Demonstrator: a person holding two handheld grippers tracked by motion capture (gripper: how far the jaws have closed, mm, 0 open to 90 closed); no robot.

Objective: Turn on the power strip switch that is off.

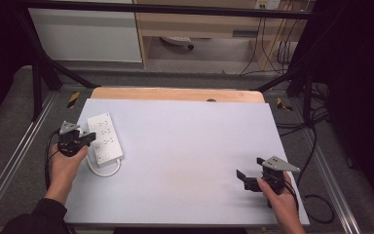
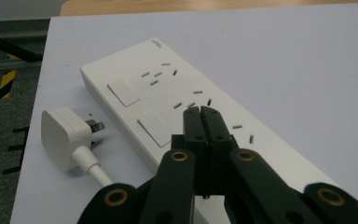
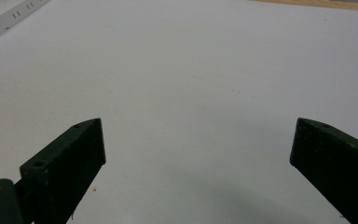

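Pale lavender-grey sheeting covers the table [image 1: 185, 161], smooth and matte, with a strip of bare wood along its far edge and dark carpet around it.

At the left, the left gripper [image 1: 90, 137] is held by the person's left hand [image 1: 65, 165], its two black jaws pressed together with no gap and nothing between them. In the left gripper view their tips [image 2: 200, 112] hang over the top face of a white power strip [image 2: 182, 107], right beside a flat rocker switch [image 2: 154, 128]; whether they touch the plastic cannot be told. The strip is a long, glossy rectangular block with rows of slot openings. Left of the jaws lies its white plug [image 2: 65, 137], metal pins toward the strip, on a round white cable [image 1: 102, 171].

At the right, the right gripper [image 1: 251, 171] sits in the right hand [image 1: 282, 200], well apart from the strip. Its jaws are spread wide over bare sheeting, gripping nothing.
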